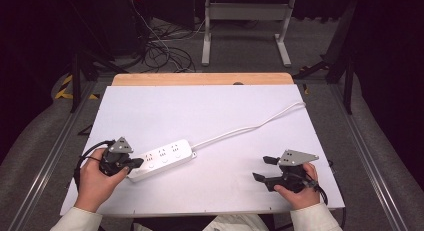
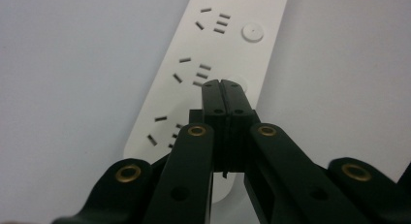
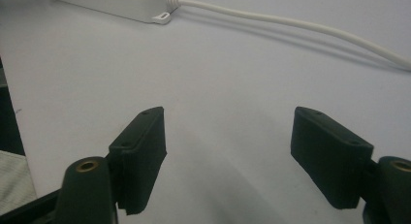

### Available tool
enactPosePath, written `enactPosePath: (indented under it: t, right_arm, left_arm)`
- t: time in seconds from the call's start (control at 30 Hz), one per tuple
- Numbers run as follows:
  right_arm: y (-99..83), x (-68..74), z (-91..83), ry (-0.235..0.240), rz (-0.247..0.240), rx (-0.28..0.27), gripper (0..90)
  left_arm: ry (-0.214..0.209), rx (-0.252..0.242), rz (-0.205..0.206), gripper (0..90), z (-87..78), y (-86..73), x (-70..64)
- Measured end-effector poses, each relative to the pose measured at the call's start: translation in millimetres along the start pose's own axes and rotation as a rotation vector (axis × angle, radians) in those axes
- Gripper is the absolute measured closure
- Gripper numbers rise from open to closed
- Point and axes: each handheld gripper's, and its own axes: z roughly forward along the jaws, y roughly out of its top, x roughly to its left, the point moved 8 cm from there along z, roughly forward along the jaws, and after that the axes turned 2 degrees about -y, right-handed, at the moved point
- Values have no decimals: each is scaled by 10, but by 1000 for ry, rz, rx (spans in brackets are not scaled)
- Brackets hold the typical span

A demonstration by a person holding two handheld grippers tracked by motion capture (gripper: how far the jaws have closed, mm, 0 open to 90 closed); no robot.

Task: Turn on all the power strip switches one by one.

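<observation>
Bright, even light falls from overhead on the white table (image 1: 210, 116), while the floor and room behind it sink into near darkness. The high view is soft and slightly grainy. In the right gripper view, the cord (image 3: 300, 25) casts a faint shadow on the table. In the left gripper view, the near black fingers (image 2: 213, 95) look blurred, and the power strip (image 2: 213, 49) beyond them is sharper.
</observation>
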Motion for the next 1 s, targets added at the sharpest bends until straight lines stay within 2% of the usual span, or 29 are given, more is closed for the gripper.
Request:
enactPosePath:
  t: [0.37,0.47,0.7,0.8,1.0]
  right_arm:
    - [-2,5,-2,5,0,-1,293]
    - [0,5,-6,5,1,-2,293]
    - [-6,8,0,6,2,2,293]
    - [-3,9,-1,5,2,2,293]
    - [-4,17,-1,7,3,2,293]
  left_arm:
    - [-33,46,36,899,198,137,-85]
    - [-25,65,42,899,251,135,-81]
    - [-30,70,26,900,269,135,-71]
    - [-22,87,11,900,264,124,-74]
    - [-17,93,12,899,270,118,-81]
